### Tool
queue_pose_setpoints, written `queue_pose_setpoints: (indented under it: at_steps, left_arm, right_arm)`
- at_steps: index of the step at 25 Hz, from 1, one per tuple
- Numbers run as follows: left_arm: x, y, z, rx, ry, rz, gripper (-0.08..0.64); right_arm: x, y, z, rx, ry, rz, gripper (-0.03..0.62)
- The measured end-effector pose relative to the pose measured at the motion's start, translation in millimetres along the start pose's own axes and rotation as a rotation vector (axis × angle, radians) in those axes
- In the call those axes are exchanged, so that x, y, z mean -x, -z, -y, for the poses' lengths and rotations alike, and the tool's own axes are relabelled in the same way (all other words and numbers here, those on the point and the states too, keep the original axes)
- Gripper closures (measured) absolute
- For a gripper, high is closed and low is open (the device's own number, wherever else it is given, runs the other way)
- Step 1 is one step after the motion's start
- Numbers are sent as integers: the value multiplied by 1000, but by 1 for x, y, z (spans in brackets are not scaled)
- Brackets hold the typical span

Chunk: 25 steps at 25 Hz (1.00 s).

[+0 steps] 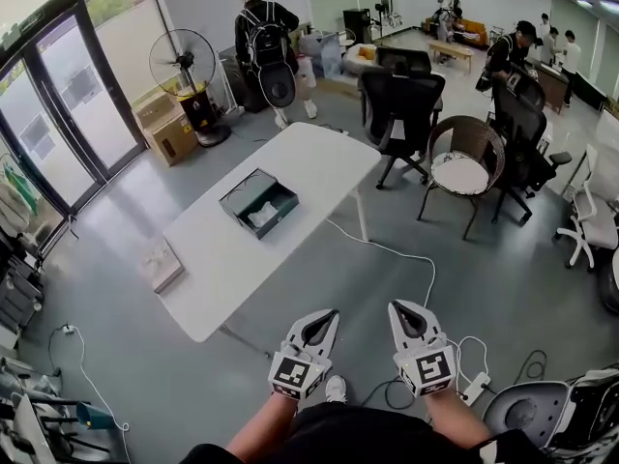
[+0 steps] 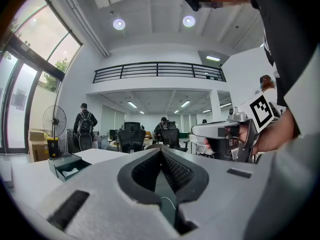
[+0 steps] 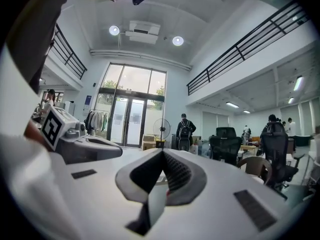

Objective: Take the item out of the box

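An open dark green box [image 1: 258, 202] lies on the long white table [image 1: 242, 249], with a white item [image 1: 263, 216] inside it. The same box [image 2: 69, 166] shows at the left of the left gripper view. Both grippers hang over the floor in front of the table, well short of the box. My left gripper [image 1: 325, 319] is shut, jaws together and nothing between them [image 2: 161, 151]. My right gripper [image 1: 402, 310] is shut too and holds nothing [image 3: 161, 154].
Black office chairs [image 1: 401, 104] and a wicker chair [image 1: 464, 167] stand past the table's far right. A floor fan [image 1: 187, 71] and cardboard boxes [image 1: 166, 124] are at the back left. Cables [image 1: 406, 259] run across the floor. Several people stand at the far end.
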<state>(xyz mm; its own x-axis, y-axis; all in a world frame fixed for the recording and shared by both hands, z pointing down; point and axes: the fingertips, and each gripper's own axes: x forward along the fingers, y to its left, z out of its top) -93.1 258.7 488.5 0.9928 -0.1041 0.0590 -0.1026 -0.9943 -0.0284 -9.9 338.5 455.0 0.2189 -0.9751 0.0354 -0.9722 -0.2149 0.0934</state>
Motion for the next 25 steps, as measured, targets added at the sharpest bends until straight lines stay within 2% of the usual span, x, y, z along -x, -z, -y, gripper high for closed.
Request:
queue_pose_setpoints:
  at_steps: [10, 19, 25]
  left_arm:
    - [-10, 2, -91, -2, 10, 15, 552]
    - [-9, 10, -128, 7, 12, 3, 552]
    - [-26, 19, -145, 24, -2, -22, 552]
  right_arm:
    - [-93, 0, -18, 11, 1, -14, 586]
    - [-130, 7, -29, -7, -7, -36, 586]
    - [-155, 13, -19, -14, -21, -37, 586]
